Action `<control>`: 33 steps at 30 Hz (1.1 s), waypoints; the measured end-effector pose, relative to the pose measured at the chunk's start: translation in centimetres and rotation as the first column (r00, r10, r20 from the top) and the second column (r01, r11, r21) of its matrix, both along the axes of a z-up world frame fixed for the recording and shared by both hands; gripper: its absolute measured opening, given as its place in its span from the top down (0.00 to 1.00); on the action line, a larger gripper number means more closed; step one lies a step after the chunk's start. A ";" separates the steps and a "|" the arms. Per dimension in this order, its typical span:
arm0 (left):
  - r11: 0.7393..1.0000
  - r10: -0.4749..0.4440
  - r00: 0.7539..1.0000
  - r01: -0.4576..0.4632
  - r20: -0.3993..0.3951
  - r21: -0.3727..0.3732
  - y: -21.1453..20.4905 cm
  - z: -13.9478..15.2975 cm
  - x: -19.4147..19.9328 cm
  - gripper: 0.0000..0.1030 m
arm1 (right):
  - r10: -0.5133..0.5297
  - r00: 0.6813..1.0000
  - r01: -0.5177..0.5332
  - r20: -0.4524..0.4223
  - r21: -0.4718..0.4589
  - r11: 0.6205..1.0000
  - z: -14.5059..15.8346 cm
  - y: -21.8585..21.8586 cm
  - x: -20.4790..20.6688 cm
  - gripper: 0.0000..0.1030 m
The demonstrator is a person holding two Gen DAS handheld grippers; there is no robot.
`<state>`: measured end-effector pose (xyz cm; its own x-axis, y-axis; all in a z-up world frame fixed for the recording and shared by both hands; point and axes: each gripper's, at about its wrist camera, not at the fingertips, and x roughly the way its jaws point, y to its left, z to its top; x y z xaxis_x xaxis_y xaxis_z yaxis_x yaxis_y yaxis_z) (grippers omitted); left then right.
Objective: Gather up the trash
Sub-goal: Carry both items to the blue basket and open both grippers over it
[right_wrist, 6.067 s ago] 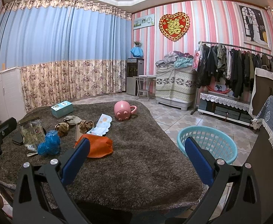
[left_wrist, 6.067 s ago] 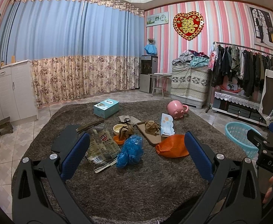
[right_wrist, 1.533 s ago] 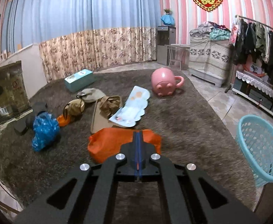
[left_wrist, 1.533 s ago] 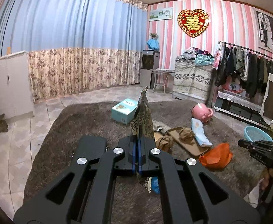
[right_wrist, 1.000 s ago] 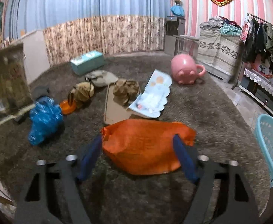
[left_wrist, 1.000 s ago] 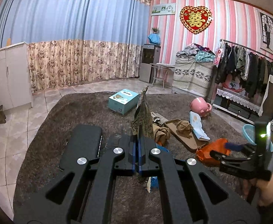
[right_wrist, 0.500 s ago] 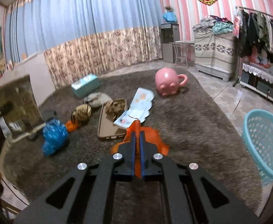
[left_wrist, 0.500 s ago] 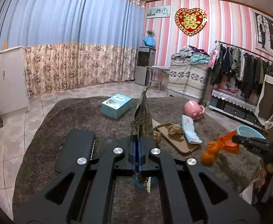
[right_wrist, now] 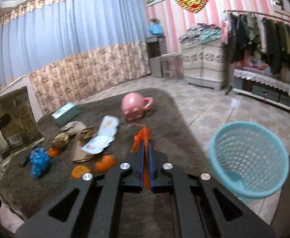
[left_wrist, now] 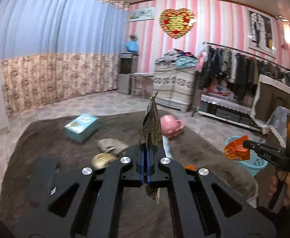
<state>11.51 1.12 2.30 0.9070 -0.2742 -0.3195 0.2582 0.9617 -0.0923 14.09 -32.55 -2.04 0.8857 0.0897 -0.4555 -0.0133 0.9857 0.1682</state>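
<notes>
My left gripper [left_wrist: 145,156] is shut on a brown printed snack bag [left_wrist: 151,127] that stands edge-on above the jaws. My right gripper [right_wrist: 145,148] is shut on a crumpled orange plastic bag [right_wrist: 143,137], lifted clear of the brown rug [right_wrist: 170,115]. The left wrist view shows that orange bag [left_wrist: 236,150] hanging in front of the light blue mesh basket [left_wrist: 252,165]. In the right wrist view the basket [right_wrist: 250,154] stands on the tiles, right of my fingers. At the left edge the left gripper [right_wrist: 3,121] holds up the snack bag [right_wrist: 16,117].
On the rug lie a blue crumpled bag [right_wrist: 38,161], a white-and-blue wrapper [right_wrist: 103,134], brown paper scraps [right_wrist: 81,146], orange pieces [right_wrist: 105,163], a pink pig mug [right_wrist: 135,107] and a teal box [right_wrist: 65,113]. A clothes rack [right_wrist: 263,39] lines the right wall.
The right jaws, open around the orange bag a second ago, have shut on it and lifted it off the rug toward the basket. The left gripper swung right with the snack bag.
</notes>
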 end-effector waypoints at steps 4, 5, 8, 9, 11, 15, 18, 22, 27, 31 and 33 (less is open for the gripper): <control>0.997 -0.076 0.997 0.076 0.011 0.013 -4.7 0.2 1.4 1.00 | -0.100 0.995 0.100 0.004 -0.010 0.995 0.5 -3.7 0.3 0.96; 0.995 -0.100 0.995 0.100 0.011 0.013 -6.2 0.2 2.0 1.00 | -0.122 0.993 0.122 0.003 -0.019 0.992 0.6 -4.5 0.5 0.96; 0.988 -0.153 0.988 0.153 -0.003 0.013 -9.9 -0.1 3.6 1.00 | -0.182 0.983 0.182 -0.003 -0.036 0.983 1.0 -7.1 1.0 0.96; 0.986 -0.164 0.986 0.164 -0.007 0.016 -10.9 -0.3 4.1 1.00 | -0.197 0.980 0.197 -0.002 -0.040 0.980 1.1 -7.9 1.0 0.96; 0.979 -0.202 0.979 0.203 -0.025 0.012 -13.6 -0.6 5.4 1.00 | -0.229 0.973 0.229 -0.009 -0.048 0.972 1.2 -10.1 1.2 0.96; 0.964 -0.263 0.963 0.265 -0.053 0.030 -18.3 -1.6 7.6 1.00 | -0.271 0.962 0.271 -0.025 -0.021 0.962 0.8 -14.0 1.5 0.96; 0.946 -0.315 0.947 0.319 -0.064 0.057 -22.8 -2.5 8.6 1.00 | -0.291 0.956 0.291 -0.041 -0.001 0.957 -0.4 -16.1 1.5 0.96; 0.919 -0.382 0.920 0.389 -0.090 0.071 -27.8 -4.0 9.5 1.00 | -0.339 0.939 0.340 -0.064 0.005 0.940 -2.1 -18.5 0.9 0.96; 0.888 -0.445 0.889 0.453 -0.106 0.072 -33.6 -5.5 10.0 1.00 | -0.376 0.925 0.379 -0.058 0.064 0.923 -3.1 -21.0 0.3 0.96; 0.872 -0.474 0.871 0.485 -0.126 0.073 -37.0 -6.6 10.6 1.00 | -0.402 0.914 0.406 -0.063 0.086 0.910 -3.8 -22.3 0.2 0.96; 0.865 -0.481 0.866 0.495 -0.138 0.085 -38.7 -7.4 10.9 1.00 | -0.413 0.909 0.417 -0.066 0.098 0.903 -4.2 -22.9 0.2 0.96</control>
<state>22.42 -37.62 -5.10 0.6245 -0.6283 -0.4640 0.6919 0.7206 -0.0446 14.28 -55.45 -6.20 0.8335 -0.2315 -0.5016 0.4026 0.8763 0.2645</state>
